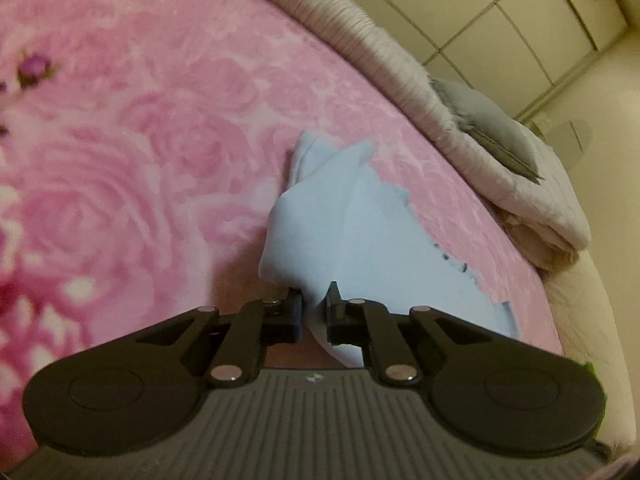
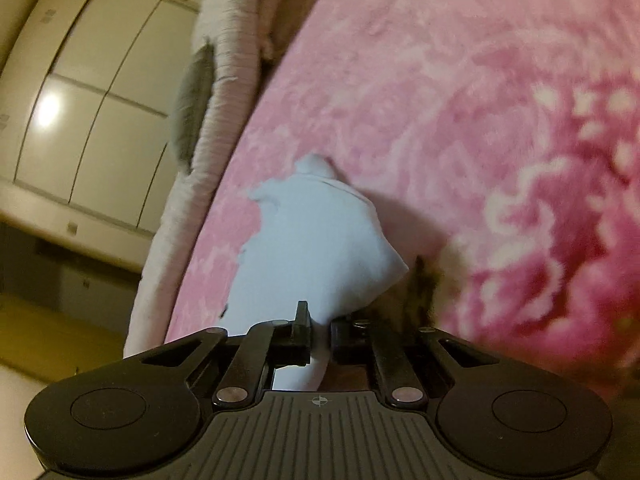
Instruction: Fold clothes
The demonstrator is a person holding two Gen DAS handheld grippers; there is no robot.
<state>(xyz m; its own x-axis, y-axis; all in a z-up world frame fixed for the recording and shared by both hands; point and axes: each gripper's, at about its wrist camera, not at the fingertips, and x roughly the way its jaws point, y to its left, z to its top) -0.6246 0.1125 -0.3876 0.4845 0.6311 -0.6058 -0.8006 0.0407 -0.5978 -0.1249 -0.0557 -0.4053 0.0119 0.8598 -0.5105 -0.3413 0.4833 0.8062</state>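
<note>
No text, brand or number can be read; the dark marks on the light blue garment (image 1: pixel 360 236) are too blurred.

**Right gripper pinches pale blue cloth over pink blanket**

The right gripper (image 2: pixel 320 320) has its 2 black fingers (image 2: pixel 302 330) drawn close together on a fold of the light blue garment (image 2: pixel 320 236). The cloth runs away from the jaws and spreads out, its far end bunched into a small peak against the pink rose-patterned blanket (image 2: pixel 460 100). Along the blanket's left edge lies a whitish fuzzy blanket (image 2: pixel 232 92) with a grey cushion (image 2: pixel 192 100) against it — beyond them, cream cabinet doors (image 2: pixel 92 92). The picture is blurred.
</note>
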